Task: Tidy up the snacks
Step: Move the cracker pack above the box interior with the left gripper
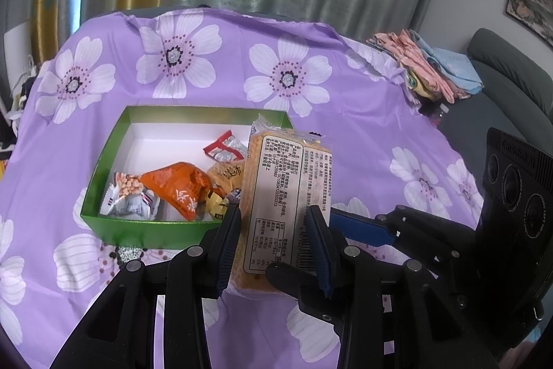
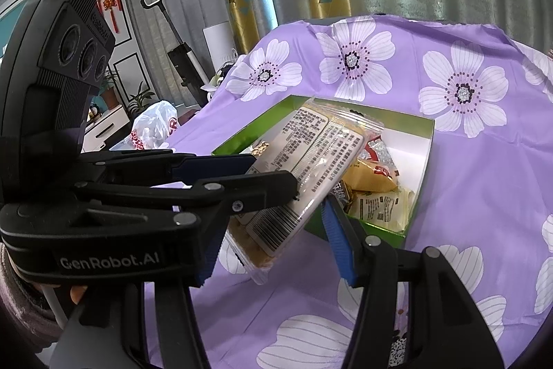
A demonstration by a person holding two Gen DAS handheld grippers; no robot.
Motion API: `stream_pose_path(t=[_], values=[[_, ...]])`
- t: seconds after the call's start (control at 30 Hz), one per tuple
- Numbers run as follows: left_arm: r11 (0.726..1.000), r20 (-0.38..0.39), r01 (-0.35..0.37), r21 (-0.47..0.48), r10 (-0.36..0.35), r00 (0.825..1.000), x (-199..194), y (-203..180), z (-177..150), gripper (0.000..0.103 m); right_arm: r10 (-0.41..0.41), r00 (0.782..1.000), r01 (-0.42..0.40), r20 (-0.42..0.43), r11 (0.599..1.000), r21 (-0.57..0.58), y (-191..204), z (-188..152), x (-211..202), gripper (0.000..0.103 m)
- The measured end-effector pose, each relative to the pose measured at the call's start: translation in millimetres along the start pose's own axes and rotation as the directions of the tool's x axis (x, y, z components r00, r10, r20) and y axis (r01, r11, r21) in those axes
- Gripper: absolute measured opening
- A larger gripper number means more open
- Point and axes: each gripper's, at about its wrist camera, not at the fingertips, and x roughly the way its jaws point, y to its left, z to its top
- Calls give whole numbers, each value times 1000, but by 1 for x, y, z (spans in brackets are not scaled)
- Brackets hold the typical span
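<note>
A flat cracker packet [image 1: 276, 196] with a printed white label is clamped between my left gripper's [image 1: 274, 223] fingers, held above the near right corner of a green box [image 1: 145, 229]. The box holds several snack packets, among them an orange one [image 1: 179, 187] and a peanut one [image 1: 129, 196]. In the right wrist view the same cracker packet [image 2: 304, 172] hangs over the green box [image 2: 425, 161], held by the left gripper [image 2: 273, 177]. My right gripper [image 2: 269, 244] is open, its fingers either side of the packet's lower end without clamping it.
The table wears a purple cloth with white flowers [image 1: 287, 78]. Folded pink and blue cloths [image 1: 432, 64] lie at its far right edge beside a grey sofa [image 1: 511, 82]. A white plastic bag [image 2: 152, 127] and an upright vacuum [image 2: 179, 57] stand left of the table.
</note>
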Motion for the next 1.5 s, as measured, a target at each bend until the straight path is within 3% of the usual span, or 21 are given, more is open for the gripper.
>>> stream_pose_path(t=[1.5], values=[[1000,40,1,30,-2,999,11,-4,22,39,-25,999,25,44,1000,-11,-14,21,5,56]])
